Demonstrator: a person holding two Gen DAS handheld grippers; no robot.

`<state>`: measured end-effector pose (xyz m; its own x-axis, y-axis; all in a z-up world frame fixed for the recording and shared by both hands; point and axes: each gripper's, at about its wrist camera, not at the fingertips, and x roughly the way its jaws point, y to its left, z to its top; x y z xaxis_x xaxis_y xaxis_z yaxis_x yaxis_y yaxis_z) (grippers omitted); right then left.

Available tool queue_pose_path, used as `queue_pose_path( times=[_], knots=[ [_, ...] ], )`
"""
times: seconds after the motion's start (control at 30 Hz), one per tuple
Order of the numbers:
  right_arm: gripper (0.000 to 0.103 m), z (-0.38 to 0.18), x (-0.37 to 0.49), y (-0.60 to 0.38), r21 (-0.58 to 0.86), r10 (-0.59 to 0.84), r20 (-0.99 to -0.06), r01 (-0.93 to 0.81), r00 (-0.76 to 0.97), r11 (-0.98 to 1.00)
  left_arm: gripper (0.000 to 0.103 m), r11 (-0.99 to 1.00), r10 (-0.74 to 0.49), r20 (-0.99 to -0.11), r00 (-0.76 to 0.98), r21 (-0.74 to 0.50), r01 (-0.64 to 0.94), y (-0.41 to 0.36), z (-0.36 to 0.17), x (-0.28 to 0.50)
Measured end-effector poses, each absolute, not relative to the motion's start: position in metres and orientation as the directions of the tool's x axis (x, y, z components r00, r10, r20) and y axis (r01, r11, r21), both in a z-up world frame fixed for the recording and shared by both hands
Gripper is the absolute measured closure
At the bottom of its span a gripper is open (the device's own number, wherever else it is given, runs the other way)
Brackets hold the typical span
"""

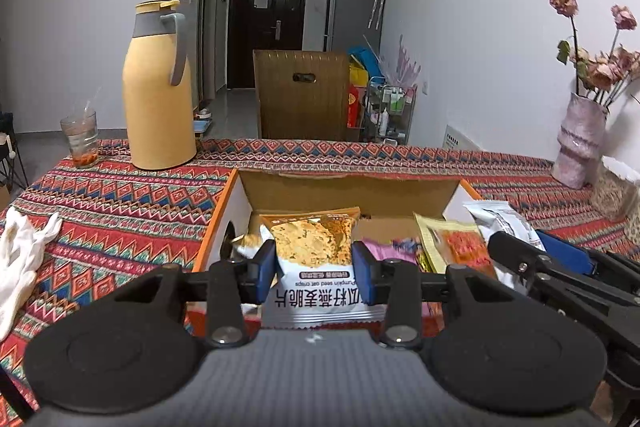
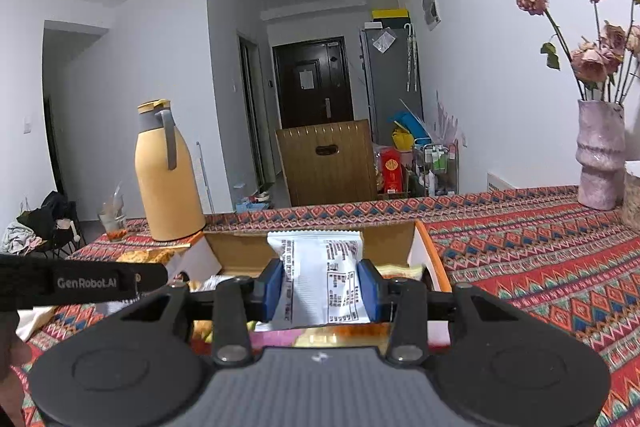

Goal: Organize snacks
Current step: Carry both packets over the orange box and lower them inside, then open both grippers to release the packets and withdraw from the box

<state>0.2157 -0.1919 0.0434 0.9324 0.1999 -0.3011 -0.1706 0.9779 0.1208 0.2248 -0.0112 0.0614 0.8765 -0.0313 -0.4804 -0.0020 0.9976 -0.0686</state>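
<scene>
My left gripper (image 1: 315,265) is shut on a white and orange oat crisp packet (image 1: 316,259), held over the near side of an open cardboard box (image 1: 216,227) with orange edges. Inside the box lie a pink packet (image 1: 386,249) and a yellow packet with red filling (image 1: 456,247). My right gripper (image 2: 320,291) is shut on a white snack packet (image 2: 320,275) with its printed back facing the camera, above the same box (image 2: 430,251). That white packet (image 1: 500,219) and the right gripper's arm show at the right of the left wrist view.
A patterned red tablecloth (image 1: 120,219) covers the table. At the back left stand a yellow thermos jug (image 1: 158,91) and a glass (image 1: 80,139). A white cloth (image 1: 20,259) lies at the left. A pink vase with dried roses (image 1: 580,143) stands at the right. A wooden chair (image 1: 302,95) is beyond the table.
</scene>
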Motion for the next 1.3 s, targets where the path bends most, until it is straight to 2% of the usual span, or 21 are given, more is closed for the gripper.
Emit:
queue_pose_path(
  times=[0.23, 0.37, 0.53, 0.97, 1.0, 1.07, 1.13, 1.17, 1.2, 1.23, 1.3],
  knots=[
    [0.063, 0.04, 0.259, -0.187, 0.119, 0.193, -0.29, -0.165, 0.937, 0.979, 0.062, 0.995, -0.015, -0.463, 0.886, -0.095, -0.033, -0.006, 0.063, 0.263],
    [0.063, 0.024, 0.277, -0.189, 0.148, 0.209, -0.334, -0.168, 0.919, 0.975, 0.062, 0.993, -0.01, -0.46, 0.888, -0.108, -0.045, -0.001, 0.054, 0.282],
    [0.063, 0.014, 0.285, -0.189, 0.155, 0.207, -0.371, -0.159, 0.906, 0.975, 0.062, 0.993, -0.016, -0.516, 0.857, -0.109, -0.046, 0.004, 0.032, 0.3],
    [0.06, 0.005, 0.285, -0.184, 0.131, 0.192, -0.403, -0.151, 0.895, 0.98, 0.06, 0.992, -0.026, -0.514, 0.858, -0.118, -0.041, 0.006, 0.023, 0.294],
    [0.057, 0.005, 0.285, -0.185, 0.135, 0.191, -0.403, -0.149, 0.895, 0.98, 0.056, 0.992, -0.026, -0.51, 0.86, -0.122, -0.043, 0.006, 0.024, 0.293],
    [0.035, 0.007, 0.283, -0.188, 0.147, 0.184, -0.393, -0.135, 0.901, 0.98, 0.042, 0.991, -0.018, -0.495, 0.868, -0.126, -0.051, 0.008, 0.026, 0.29],
    [0.02, 0.009, 0.279, -0.191, 0.153, 0.171, -0.374, -0.121, 0.911, 0.981, 0.022, 0.991, -0.001, -0.479, 0.878, -0.12, -0.064, 0.008, 0.029, 0.286],
    [0.012, 0.01, 0.277, -0.192, 0.159, 0.169, -0.365, -0.117, 0.916, 0.98, 0.02, 0.991, 0.004, -0.468, 0.884, -0.117, -0.067, 0.008, 0.03, 0.285],
    [0.008, 0.011, 0.275, -0.194, 0.166, 0.168, -0.356, -0.115, 0.919, 0.979, 0.015, 0.991, 0.005, -0.461, 0.887, -0.116, -0.066, 0.008, 0.031, 0.284],
    [0.003, 0.011, 0.274, -0.195, 0.171, 0.167, -0.35, -0.112, 0.922, 0.979, 0.004, 0.991, 0.006, -0.457, 0.89, -0.117, -0.067, 0.008, 0.032, 0.283],
    [0.0, 0.012, 0.272, -0.197, 0.174, 0.161, -0.34, -0.107, 0.927, 0.979, 0.0, 0.99, 0.023, -0.439, 0.898, -0.112, -0.08, 0.008, 0.034, 0.28]
  ],
)
